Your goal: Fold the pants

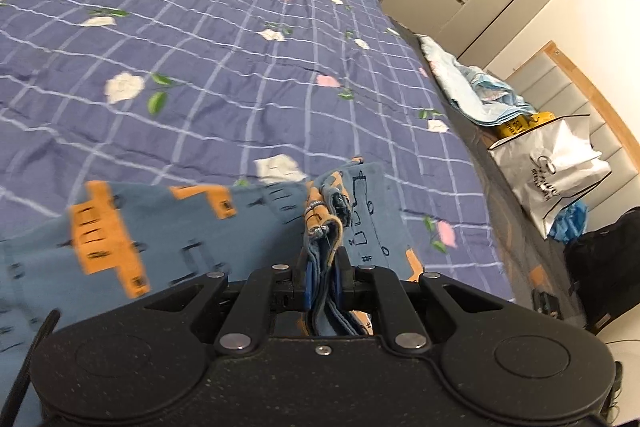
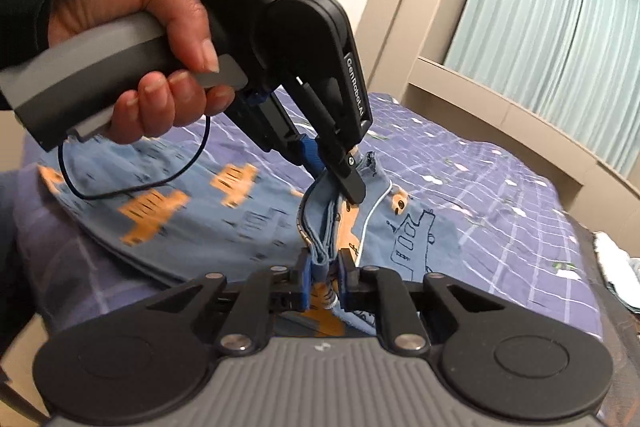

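- Blue cotton pants with orange truck prints (image 2: 240, 211) lie on the purple checked floral bedspread (image 1: 200, 39).
- Left gripper (image 1: 323, 267) and right gripper (image 2: 325, 269) each pinch a bunched edge.
- Soft, light, floppy; best held at seams.

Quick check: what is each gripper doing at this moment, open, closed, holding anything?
Left gripper: closed on a bunched edge of the blue pants.
Right gripper: closed on a fold of the same pants.
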`<state>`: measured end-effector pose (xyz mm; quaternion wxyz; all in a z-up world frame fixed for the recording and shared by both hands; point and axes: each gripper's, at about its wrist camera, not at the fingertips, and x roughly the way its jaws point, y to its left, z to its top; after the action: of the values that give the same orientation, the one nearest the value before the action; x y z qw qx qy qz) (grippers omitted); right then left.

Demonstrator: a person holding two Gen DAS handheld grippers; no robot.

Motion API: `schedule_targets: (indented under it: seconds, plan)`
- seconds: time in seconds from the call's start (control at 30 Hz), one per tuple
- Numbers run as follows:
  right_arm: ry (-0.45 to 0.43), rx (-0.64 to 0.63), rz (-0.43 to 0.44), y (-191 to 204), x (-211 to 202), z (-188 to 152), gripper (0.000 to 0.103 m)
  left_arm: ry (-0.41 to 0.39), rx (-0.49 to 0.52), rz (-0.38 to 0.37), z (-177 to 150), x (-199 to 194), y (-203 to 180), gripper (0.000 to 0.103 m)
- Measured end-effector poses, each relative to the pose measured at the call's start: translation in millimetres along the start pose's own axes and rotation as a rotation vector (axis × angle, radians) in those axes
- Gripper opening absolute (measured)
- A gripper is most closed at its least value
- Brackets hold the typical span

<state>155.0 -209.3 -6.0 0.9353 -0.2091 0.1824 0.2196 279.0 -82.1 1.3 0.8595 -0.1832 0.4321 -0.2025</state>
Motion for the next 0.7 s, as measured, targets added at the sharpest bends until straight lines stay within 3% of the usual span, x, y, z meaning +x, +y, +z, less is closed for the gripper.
schedule_targets:
  seconds: [0.4, 0.7]
  plan:
    - [0.013, -0.017, 0.167, 54, 5, 19, 0.014, -0.012, -0.012, 0.087, -31, -47, 50, 0.01]
    - [0.082, -0.05, 0.207, 77, 28, 19, 0.015, 0.031, -0.056, 0.152, -45, -32, 79, 0.017]
